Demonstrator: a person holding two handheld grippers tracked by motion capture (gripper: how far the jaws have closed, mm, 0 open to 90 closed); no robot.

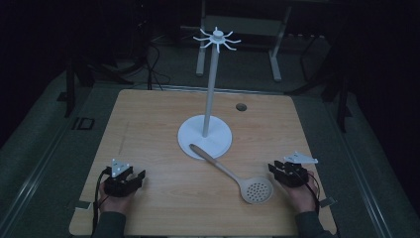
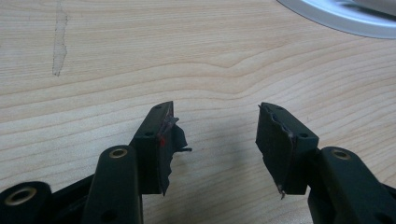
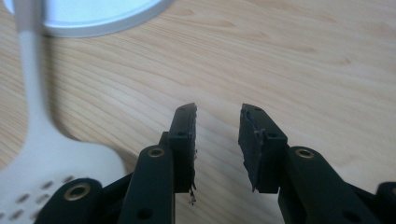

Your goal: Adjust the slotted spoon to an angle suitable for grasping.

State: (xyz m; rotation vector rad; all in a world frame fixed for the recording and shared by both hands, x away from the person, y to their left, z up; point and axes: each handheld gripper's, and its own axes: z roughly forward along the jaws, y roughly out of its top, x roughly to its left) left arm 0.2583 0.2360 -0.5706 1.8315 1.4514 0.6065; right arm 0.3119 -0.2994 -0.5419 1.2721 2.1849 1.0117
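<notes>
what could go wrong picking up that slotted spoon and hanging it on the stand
1. The slotted spoon lies flat on the table, so the right tongs, open and empty beside its bowl, may scrape the wood or slip off the thin edge.
2. Its handle tip rests on the base of the stand; lifting could drag across it.
3. The stand is tall on a narrow pole, so bumping its hooks might tip it.
</notes>
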